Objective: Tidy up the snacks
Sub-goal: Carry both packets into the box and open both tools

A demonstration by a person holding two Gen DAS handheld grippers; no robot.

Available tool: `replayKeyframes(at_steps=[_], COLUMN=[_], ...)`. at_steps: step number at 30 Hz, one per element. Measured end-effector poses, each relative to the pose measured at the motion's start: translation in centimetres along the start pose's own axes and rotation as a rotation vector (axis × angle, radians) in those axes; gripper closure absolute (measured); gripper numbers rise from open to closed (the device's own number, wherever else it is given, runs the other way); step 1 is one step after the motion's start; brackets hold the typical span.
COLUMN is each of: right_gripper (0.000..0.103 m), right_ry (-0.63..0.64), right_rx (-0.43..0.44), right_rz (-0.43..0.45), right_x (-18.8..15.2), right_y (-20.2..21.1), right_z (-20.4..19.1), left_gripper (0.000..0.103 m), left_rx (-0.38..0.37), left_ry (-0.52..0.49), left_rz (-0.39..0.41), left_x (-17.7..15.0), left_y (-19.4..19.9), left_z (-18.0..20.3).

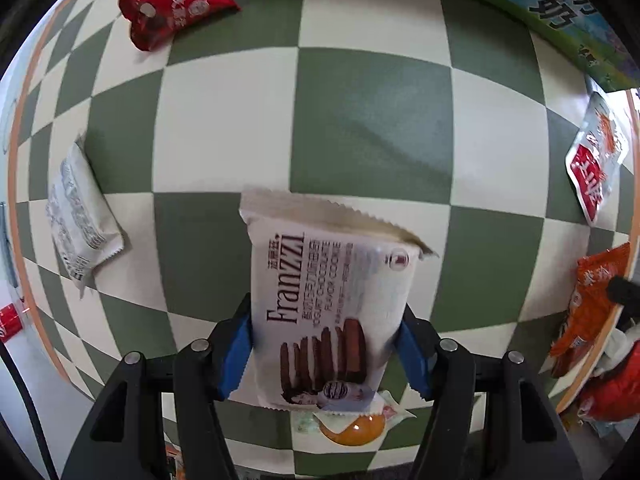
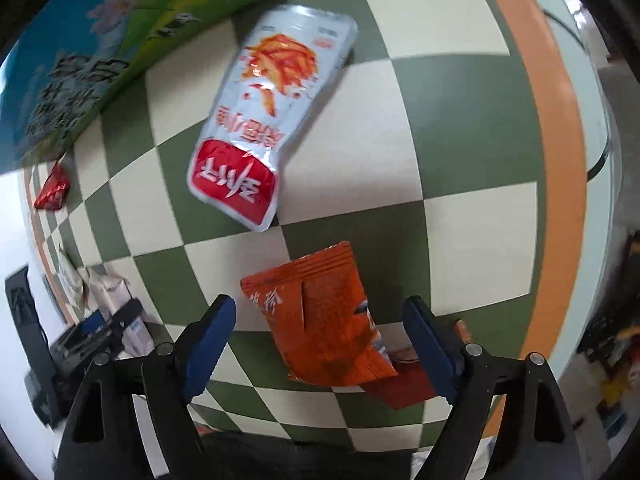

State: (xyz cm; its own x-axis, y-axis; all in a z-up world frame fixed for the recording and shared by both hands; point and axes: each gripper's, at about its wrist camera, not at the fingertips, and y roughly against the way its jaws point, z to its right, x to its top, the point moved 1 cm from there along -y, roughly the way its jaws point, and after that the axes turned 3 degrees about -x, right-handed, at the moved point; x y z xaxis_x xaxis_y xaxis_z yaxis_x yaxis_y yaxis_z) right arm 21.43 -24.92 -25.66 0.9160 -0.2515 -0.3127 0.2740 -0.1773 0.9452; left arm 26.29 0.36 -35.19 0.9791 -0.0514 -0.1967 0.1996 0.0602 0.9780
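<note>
I hold the cookie packet (image 1: 328, 312) clamped in the left gripper (image 1: 326, 344); the slick wrapper may slip. Right gripper (image 2: 320, 340) spread wide, straddling the orange packet (image 2: 320, 320), empty.

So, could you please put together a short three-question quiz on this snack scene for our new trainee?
1. True or false: the left tool is shut on the Franzzi cookie pack.
2. What lies between the open fingers of the right tool? A) a red wrapper B) the orange snack bag C) a jelly cup
3. Fill in: the silver pouch with the red label lies on the ______ tablecloth.

Key: 1 true; 2 B; 3 checkered (green and white).
</note>
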Motion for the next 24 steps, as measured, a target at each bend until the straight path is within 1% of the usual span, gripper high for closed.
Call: replayKeyframes(at_steps=[1, 4, 7, 9, 10, 11, 12, 13, 15, 17, 20, 24], right_gripper=[0.015, 0.015, 0.015, 0.016, 0.016, 0.019, 0.026, 0.028, 0.043, 0.046, 0.054, 0.055], right_ry=[0.022, 0.075, 0.097, 0.094, 0.090, 0.086, 0.082, 0.087, 0.106, 0.105, 0.089, 0.085], right_rx=[-0.006, -0.063, -0.108, -0.121, -0.131, -0.134, -0.142, -0.166, -0.202, -0.187, -0.160, -0.100], right_rz=[-0.006, -0.034, -0.032, -0.021, -0.013, -0.005, 0.002, 0.027, 0.060, 0.076, 0.092, 0.112], right_x=[-0.4, -1.0, -1.2, -1.2, -1.2, -1.2, -1.3, -1.3, -1.6, -2.3, -2.7, -3.1], right_y=[-0.2, -1.5, -2.8, -3.5, -3.8, -3.9, -4.2, -4.1, -3.8, -4.1, -3.5, -2.0], right_z=[-0.2, -1.0, -1.8, -2.4, -2.6, -2.6, -3.0, -3.4, -4.0, -4.8, -4.4, -4.9], left_gripper=[0.041, 0.041, 0.042, 0.042, 0.045, 0.045, 0.045, 0.046, 0.046, 0.046, 0.046, 0.046], left_rx=[-0.010, -0.028, -0.018, -0.005, 0.002, 0.009, 0.016, 0.021, 0.032, 0.033, 0.027, 0.007], left_ry=[-0.004, -0.020, -0.037, -0.051, -0.052, -0.054, -0.055, -0.057, -0.050, -0.044, -0.044, -0.054], left_rz=[-0.003, -0.011, -0.008, 0.003, 0.008, 0.016, 0.023, 0.027, 0.038, 0.055, 0.083, 0.145], left_x=[-0.2, -0.7, -1.3, -1.6, -1.7, -2.0, -2.0, -2.0, -1.9, -1.8, -1.7, -2.9], left_y=[-0.1, -0.4, -0.8, -1.0, -1.0, -1.2, -1.4, -1.5, -1.7, -1.6, -0.8, 2.0], left_z=[0.0, -0.1, -0.2, -0.3, -0.3, -0.3, -0.4, -0.4, -0.6, -0.6, -0.3, 0.3])
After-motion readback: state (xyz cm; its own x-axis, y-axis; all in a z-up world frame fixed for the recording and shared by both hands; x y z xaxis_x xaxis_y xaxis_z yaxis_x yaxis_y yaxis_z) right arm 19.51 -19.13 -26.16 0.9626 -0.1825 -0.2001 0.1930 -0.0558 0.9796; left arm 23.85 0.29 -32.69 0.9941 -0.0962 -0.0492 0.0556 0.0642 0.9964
